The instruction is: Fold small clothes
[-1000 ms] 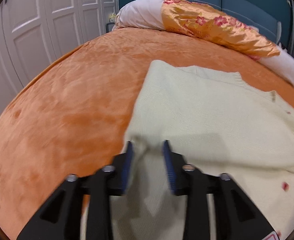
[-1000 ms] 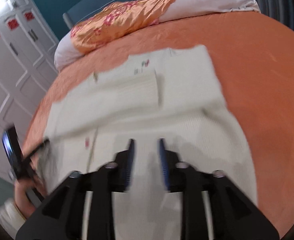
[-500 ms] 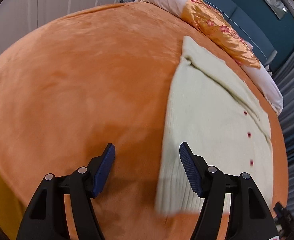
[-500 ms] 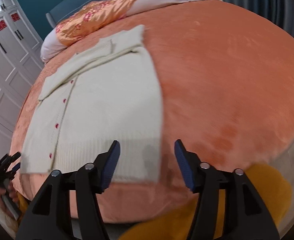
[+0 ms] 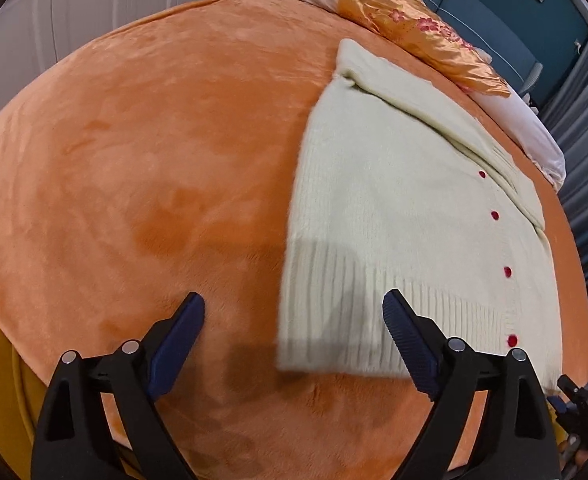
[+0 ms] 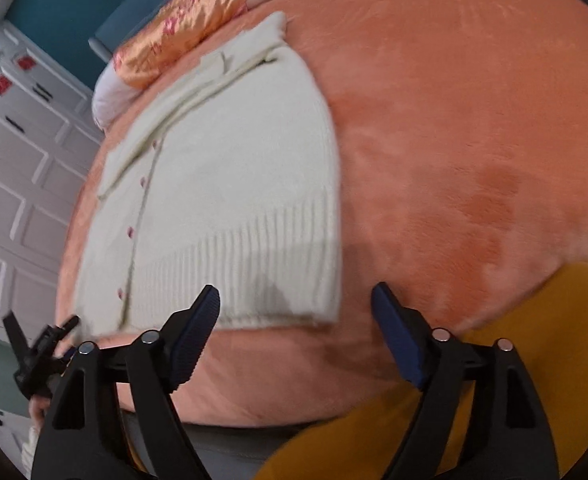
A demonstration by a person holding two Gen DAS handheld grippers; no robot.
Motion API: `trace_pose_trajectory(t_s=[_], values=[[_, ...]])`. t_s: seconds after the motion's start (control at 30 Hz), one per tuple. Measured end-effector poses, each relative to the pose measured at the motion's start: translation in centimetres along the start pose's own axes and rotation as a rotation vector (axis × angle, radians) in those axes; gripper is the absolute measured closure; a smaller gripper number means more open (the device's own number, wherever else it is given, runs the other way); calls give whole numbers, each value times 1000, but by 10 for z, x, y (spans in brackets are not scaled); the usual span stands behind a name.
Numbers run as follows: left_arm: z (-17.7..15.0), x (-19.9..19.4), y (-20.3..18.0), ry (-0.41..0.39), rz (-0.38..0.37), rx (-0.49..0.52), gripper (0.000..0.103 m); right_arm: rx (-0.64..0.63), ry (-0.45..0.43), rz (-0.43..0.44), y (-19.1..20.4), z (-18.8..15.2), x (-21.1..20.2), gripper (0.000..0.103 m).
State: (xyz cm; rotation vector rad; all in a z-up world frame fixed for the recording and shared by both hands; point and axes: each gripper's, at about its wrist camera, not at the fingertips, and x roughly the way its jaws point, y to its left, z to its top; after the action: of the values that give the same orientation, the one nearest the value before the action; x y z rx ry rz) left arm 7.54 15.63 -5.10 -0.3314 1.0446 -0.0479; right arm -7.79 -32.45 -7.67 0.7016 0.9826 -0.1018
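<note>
Left claw (image 5: 294, 328) and right claw (image 6: 296, 312) both stand spread, jaws just opened, nothing between them. Cream cardigan (image 5: 406, 216) lies flat on the orange bed (image 5: 154, 160), hem toward the claws.

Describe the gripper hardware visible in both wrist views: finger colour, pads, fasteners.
Both match. The left gripper and right gripper have matte black plastic fingers with triangular cut-outs and round silver fasteners at the joints. Each finger carries a dark blue ribbed pad facing inward. No cables or markings show.
</note>
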Motion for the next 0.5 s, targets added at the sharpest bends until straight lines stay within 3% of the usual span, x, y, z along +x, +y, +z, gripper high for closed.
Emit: trace_pose_trajectory(t_s=[0.07,0.1,0.13,0.2,0.23,0.27,0.33,0.5], values=[[2,0,-1,0,-29,-17,16,31,-13,37,-4,2,1,25],[4,1,-2,5,-48,-23,22,47,-21,53,-5,3,1,26],[6,2,-5,12,-55,-16,30,55,-27,88,-6,4,1,34],[10,7,-11,50,-51,19,67,55,-12,124,-4,7,4,48],[11,8,-13,64,-49,27,75,52,-5,120,-3,7,6,58],[14,8,-15,80,-78,22,93,42,6,107,0,7,8,71],[16,2,-15,79,-95,4,94,21,20,99,7,7,9,96],[21,-37,-26,19,-125,52,96,-65,-66,103,30,9,-26,97]])
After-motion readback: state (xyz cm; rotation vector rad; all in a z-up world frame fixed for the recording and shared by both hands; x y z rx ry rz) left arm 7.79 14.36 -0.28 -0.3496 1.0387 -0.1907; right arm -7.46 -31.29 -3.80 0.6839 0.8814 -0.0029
